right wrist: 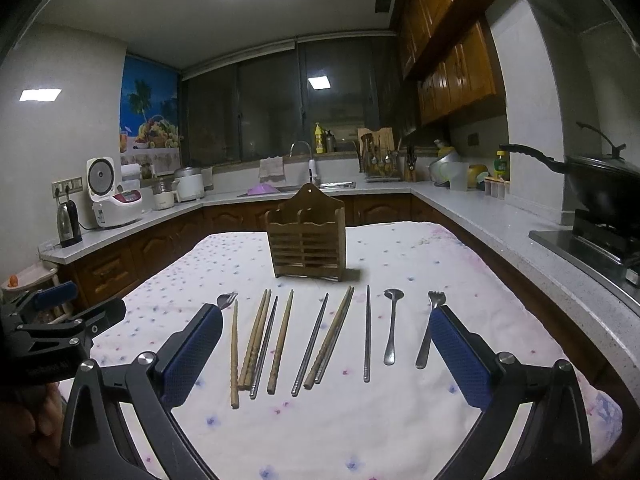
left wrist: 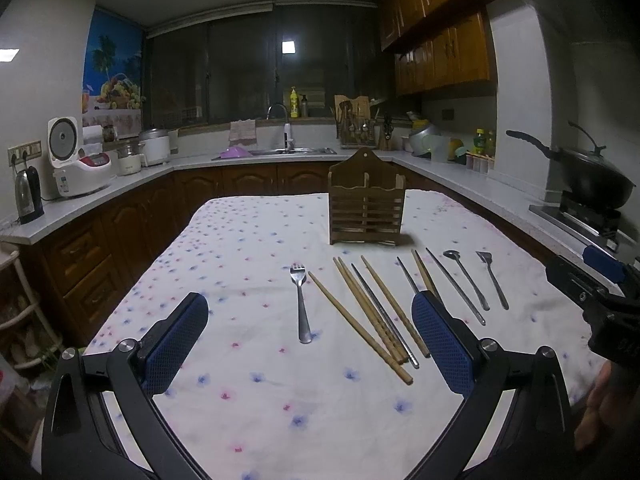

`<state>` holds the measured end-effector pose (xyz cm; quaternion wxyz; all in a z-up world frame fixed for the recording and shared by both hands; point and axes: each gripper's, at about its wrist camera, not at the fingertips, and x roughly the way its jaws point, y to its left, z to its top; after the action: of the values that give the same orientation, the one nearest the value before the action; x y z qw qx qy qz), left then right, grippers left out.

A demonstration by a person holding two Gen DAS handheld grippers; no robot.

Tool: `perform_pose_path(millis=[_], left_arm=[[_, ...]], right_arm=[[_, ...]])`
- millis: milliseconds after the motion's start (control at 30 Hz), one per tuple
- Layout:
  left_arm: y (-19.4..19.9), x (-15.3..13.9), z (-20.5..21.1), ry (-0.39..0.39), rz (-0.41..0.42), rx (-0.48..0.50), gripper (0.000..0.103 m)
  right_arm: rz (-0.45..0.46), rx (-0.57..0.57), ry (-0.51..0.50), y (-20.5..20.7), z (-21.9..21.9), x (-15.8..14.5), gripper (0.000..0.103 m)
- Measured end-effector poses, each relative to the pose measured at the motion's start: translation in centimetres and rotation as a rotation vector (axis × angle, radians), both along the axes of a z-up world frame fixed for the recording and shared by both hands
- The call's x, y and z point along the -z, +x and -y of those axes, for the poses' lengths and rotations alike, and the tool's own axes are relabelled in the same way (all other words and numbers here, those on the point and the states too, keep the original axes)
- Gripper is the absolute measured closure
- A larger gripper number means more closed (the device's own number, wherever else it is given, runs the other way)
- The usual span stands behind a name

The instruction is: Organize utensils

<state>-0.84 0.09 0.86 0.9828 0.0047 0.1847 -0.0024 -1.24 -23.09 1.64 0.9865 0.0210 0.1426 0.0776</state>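
Utensils lie in a loose row across the middle of both views, on a white tablecloth with small pink and blue flowers [right wrist: 400, 252]. Behind the row, near frame centre, stands a brown slatted wooden utensil holder [right wrist: 307, 240], upright and with nothing showing above its rim.

In the right wrist view the row runs from a steel fork [right wrist: 226, 300], half hidden behind the left blue pad, past light wooden chopsticks [right wrist: 256, 338] mixed with thin steel chopsticks [right wrist: 367, 334], to a small steel spoon [right wrist: 392, 326] and a second steel fork [right wrist: 427, 330] at the right, partly behind the other pad.

The right gripper [right wrist: 324, 356] is spread wide above the cloth, its blue textured pads [right wrist: 192, 354] apart with nothing between them. The left gripper [left wrist: 310, 342] is likewise released; in its own view its pads frame the first fork [left wrist: 301, 304] and the wooden chopsticks [left wrist: 360, 316]. Each gripper shows at the other view's edge, lower left and right.
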Motion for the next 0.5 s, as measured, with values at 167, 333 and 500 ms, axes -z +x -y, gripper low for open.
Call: perform_pose_path(millis=[167, 333, 500], left_arm=[[0.05, 0.01, -0.04, -0.002, -0.002, 0.002, 0.000], [0.10, 0.01, -0.16, -0.003, -0.003, 0.005, 0.000], [0.28, 0.10, -0.06, -0.007, -0.009, 0.009, 0.000]], right_arm=[[0.003, 0.000, 0.001, -0.07, -0.04, 0.13, 0.000], [0.004, 0.001, 0.000, -0.01, -0.08, 0.08, 0.000], [0.001, -0.003, -0.001, 0.10, -0.39, 0.27, 0.000]])
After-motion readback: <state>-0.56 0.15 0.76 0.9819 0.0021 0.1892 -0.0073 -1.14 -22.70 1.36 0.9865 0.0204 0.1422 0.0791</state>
